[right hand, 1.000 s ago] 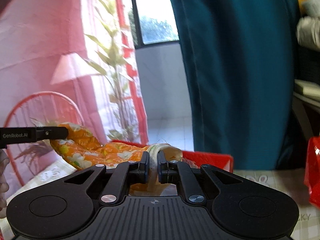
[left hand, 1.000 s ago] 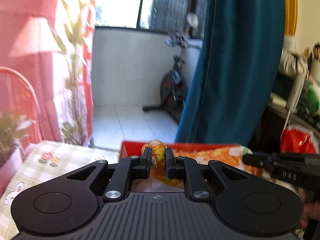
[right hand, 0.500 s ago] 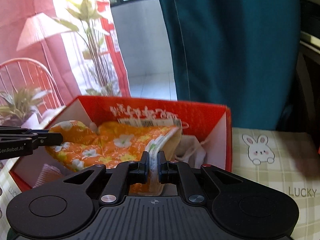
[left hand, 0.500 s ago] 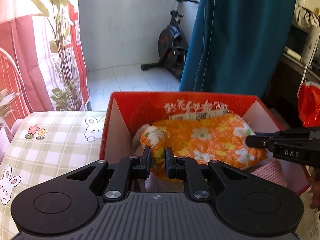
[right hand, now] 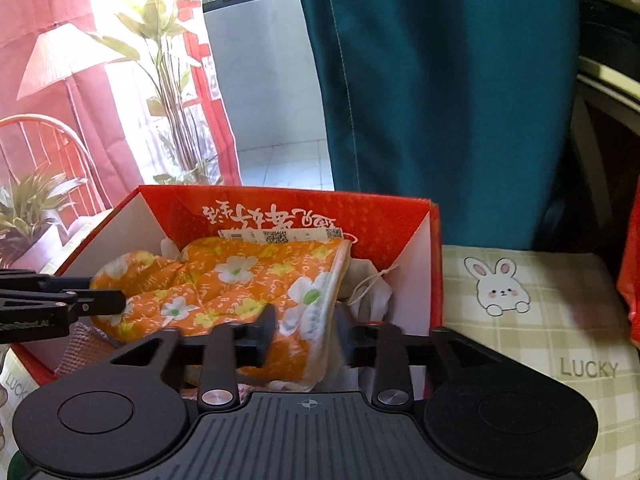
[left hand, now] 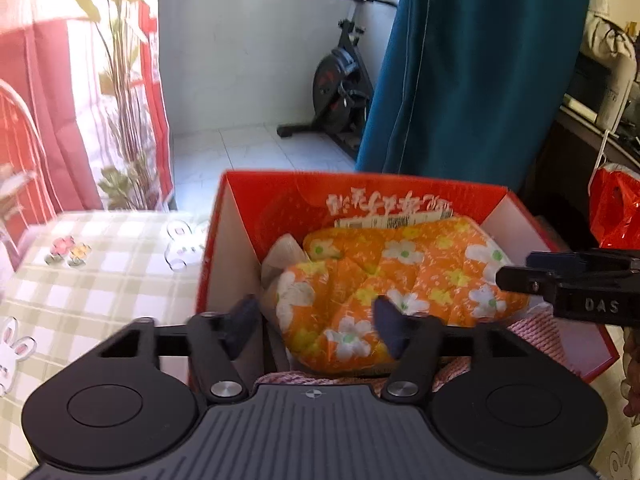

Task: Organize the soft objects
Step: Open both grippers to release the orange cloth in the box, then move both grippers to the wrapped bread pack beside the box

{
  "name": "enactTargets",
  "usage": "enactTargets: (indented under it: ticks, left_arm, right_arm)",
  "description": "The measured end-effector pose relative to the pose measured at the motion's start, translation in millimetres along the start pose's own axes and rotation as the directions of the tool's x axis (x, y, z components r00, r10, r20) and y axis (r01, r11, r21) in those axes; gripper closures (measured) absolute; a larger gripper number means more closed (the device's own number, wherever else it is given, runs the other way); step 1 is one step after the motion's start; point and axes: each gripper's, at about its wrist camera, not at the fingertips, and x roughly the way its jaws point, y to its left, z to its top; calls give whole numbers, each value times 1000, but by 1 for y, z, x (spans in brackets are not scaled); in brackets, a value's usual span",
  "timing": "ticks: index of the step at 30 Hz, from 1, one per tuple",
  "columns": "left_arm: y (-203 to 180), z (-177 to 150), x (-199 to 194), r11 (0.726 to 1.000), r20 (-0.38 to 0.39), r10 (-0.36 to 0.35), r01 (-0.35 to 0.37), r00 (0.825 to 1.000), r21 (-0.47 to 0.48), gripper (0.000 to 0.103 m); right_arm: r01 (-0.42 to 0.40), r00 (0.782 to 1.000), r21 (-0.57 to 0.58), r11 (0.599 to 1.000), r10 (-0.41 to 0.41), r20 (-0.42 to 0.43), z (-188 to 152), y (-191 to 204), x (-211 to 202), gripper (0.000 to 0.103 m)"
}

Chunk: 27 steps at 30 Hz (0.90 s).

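Opening both sets of fingers, I see the orange floral cloth [left hand: 404, 276] lying crosswise in the red box [left hand: 280, 200], one end between each parting, unpressing pair.

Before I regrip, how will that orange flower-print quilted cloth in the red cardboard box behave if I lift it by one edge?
Probably floppy: the orange flower-print quilted cloth lies creased and slumped in the red cardboard box, so it should sag. Likely light, being thin padded fabric. Unlikely to slip, though the left gripper and right gripper are both opening around its edges.
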Motion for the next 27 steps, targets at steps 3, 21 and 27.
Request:
enactTargets:
  ticks: [3, 21, 27]
  left_arm:
    - [-3, 0, -12, 1000, 7, -9, 9, 1000, 7, 22]
    - [-31, -49, -87, 1000, 55, -10, 9, 998, 28, 3]
    - [-53, -76, -93, 999, 20, -42, 41, 999, 33, 3]
  right_arm:
    - [-5, 999, -19, 1000, 6, 32, -3, 3, -14, 38]
    - [-41, 992, -51, 998, 47, 113, -46, -6, -92, 1]
    - [-53, 991, -99, 994, 64, 113, -74, -14, -120, 1]
